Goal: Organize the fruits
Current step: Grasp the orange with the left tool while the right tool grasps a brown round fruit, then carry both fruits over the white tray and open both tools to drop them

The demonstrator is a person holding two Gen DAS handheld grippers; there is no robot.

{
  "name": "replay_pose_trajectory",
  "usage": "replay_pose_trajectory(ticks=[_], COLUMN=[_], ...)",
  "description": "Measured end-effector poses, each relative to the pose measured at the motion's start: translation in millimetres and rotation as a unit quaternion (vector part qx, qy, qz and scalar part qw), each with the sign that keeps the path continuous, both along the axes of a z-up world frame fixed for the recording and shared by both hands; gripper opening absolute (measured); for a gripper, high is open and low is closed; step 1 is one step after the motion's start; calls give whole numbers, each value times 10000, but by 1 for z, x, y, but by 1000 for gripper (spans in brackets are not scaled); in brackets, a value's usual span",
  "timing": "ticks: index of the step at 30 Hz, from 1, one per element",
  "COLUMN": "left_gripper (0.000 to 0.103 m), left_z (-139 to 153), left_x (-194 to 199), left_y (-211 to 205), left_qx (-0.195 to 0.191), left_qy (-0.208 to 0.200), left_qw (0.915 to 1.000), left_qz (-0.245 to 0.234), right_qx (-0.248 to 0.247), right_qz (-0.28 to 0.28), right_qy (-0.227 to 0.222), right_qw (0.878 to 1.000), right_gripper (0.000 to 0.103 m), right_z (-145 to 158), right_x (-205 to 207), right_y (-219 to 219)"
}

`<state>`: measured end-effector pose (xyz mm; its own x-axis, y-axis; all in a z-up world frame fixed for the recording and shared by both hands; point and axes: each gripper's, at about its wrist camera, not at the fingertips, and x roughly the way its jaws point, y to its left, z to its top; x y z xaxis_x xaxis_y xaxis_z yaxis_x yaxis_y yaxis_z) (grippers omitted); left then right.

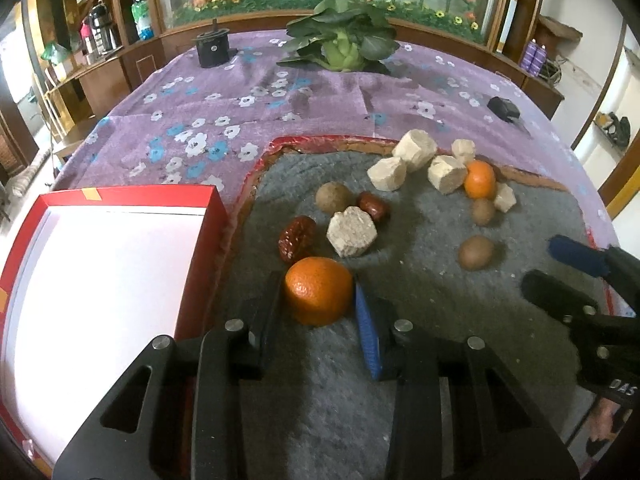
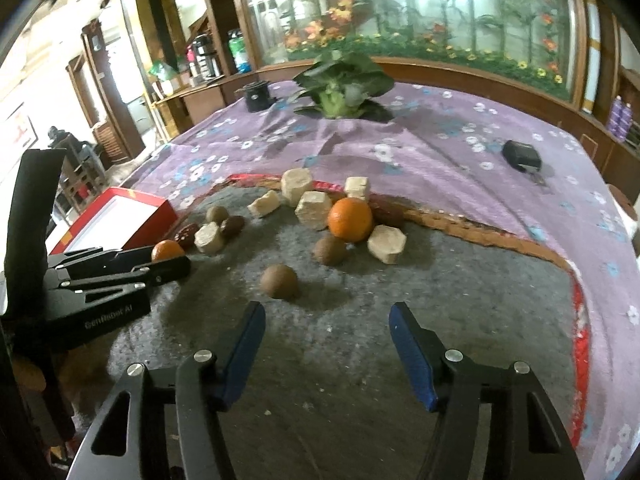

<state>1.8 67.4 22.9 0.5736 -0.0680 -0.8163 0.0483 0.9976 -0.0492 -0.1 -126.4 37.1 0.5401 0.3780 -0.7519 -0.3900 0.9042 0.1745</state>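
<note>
An orange (image 1: 318, 290) sits on the grey felt mat (image 1: 440, 320) between the fingers of my left gripper (image 1: 316, 300), whose pads press on both its sides. The same orange (image 2: 167, 250) shows at that gripper's tip in the right wrist view. A red box with a white inside (image 1: 216, 240) stands just left of it. My right gripper (image 2: 326, 316) hovers open over the mat with nothing between its fingers; a brown round fruit (image 2: 280, 282) lies just ahead of its left finger. A second orange (image 2: 350, 218), red dates (image 1: 297, 238) and beige chunks (image 1: 352, 232) lie farther back.
A purple floral cloth (image 1: 200, 120) covers the table. At the back are a leafy green vegetable (image 1: 342, 40) and a black cylinder (image 1: 212, 48); a small black device (image 1: 504, 109) lies at the right. Wooden shelves and a painted glass panel stand behind the table.
</note>
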Motion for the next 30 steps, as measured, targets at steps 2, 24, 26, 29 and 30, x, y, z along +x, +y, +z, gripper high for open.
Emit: replay_pose_trajectory(ticks=[2, 24, 26, 29, 30], left_gripper=[34, 34, 34, 34, 34], left_z=[2, 48, 53, 57, 57], left_x=[-2, -29, -33, -37, -39], left_y=[-1, 11, 18, 30, 33], left_qx=[37, 24, 45, 108, 125], left_qy=[-6, -477, -527, -557, -560], left_qw=[10000, 9987, 9983, 9976, 9974], left_qz=[-1, 167, 250, 394, 432], right_qx=[125, -85, -37, -89, -96], right_qz=[103, 391, 481, 652, 702], right_qy=[80, -56, -123, -206, -226], right_qw=[9998, 9992, 9988, 9976, 9972], right_gripper=[64, 25, 25, 25, 25], right_z=[-1, 12, 20, 27, 29], right_x=[3, 2, -3, -9, -11], right_y=[4, 31, 38, 53, 58])
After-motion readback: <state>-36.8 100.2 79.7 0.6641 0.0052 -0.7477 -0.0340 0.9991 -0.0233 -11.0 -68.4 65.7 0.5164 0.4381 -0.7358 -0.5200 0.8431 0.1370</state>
